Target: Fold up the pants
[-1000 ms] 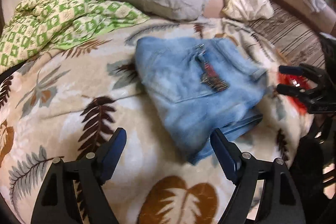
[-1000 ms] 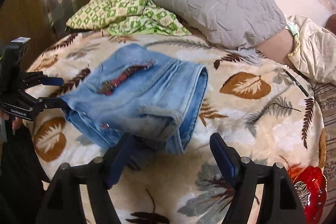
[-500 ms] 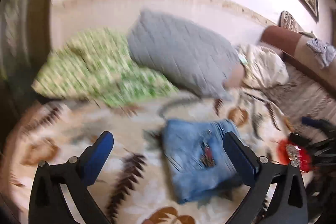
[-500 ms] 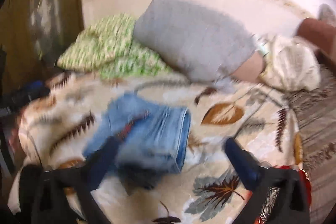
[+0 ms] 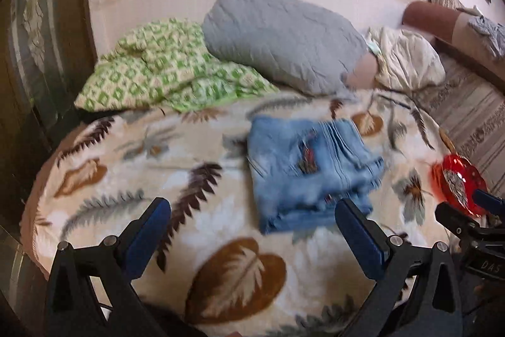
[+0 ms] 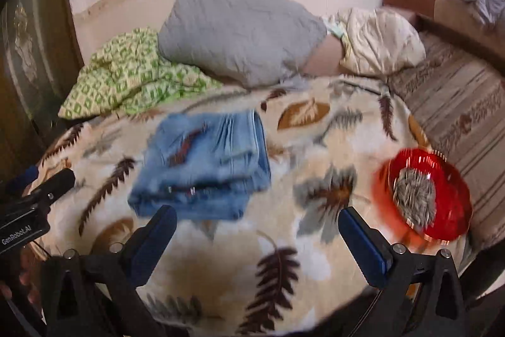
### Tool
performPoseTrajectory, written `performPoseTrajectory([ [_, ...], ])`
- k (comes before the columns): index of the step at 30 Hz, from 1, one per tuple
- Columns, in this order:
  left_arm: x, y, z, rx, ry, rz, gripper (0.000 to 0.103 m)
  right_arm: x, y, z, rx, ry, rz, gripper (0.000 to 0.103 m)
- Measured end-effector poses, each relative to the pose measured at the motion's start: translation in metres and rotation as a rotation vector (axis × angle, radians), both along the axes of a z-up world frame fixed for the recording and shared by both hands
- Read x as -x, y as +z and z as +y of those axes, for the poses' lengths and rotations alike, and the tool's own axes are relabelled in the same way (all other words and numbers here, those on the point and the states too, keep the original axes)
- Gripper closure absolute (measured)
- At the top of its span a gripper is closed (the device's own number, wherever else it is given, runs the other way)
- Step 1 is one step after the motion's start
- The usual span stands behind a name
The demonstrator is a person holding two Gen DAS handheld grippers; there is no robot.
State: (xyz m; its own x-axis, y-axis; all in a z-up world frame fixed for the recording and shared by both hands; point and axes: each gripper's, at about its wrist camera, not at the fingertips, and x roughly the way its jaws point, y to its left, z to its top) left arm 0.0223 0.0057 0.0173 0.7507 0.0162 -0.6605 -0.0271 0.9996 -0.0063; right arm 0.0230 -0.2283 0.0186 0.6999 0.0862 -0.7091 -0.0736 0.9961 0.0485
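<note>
The light blue denim pants (image 5: 307, 171) lie folded in a compact stack on the leaf-patterned blanket (image 5: 132, 172); they also show in the right wrist view (image 6: 205, 166). My left gripper (image 5: 252, 229) is open and empty, held back from the near edge of the stack. My right gripper (image 6: 255, 239) is open and empty, held back near the bed's front edge, with the stack ahead to its left. Each gripper shows at the edge of the other's view.
A grey pillow (image 5: 277, 37), a green patterned quilt (image 5: 157, 78) and a cream pillow (image 5: 407, 59) lie at the head of the bed. A red bowl of seeds (image 6: 423, 198) sits on the blanket at right. A striped sofa (image 6: 457, 106) stands beyond.
Both grippers have pulled back and up from the folded pants, which now lie farther away on the blanket. Both stay open and empty.
</note>
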Motion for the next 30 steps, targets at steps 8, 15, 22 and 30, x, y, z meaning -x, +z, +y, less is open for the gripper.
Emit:
performPoseTrajectory([
  [8,0.003,0.009,-0.007,0.007,-0.029,-0.008,0.0,0.015,0.01,-0.004,-0.003,-0.009,-0.039,0.0],
  [15,0.005,0.01,-0.01,0.0,-0.029,-0.002,0.0,0.012,0.011,-0.005,-0.006,-0.016,-0.03,0.0],
  [22,0.007,0.013,-0.012,-0.006,-0.03,-0.008,0.0,0.012,0.011,-0.003,0.002,-0.012,-0.027,0.0],
  [30,0.007,0.014,-0.007,0.0,-0.031,-0.008,0.0,0.009,0.011,-0.004,0.008,-0.004,-0.027,0.0],
])
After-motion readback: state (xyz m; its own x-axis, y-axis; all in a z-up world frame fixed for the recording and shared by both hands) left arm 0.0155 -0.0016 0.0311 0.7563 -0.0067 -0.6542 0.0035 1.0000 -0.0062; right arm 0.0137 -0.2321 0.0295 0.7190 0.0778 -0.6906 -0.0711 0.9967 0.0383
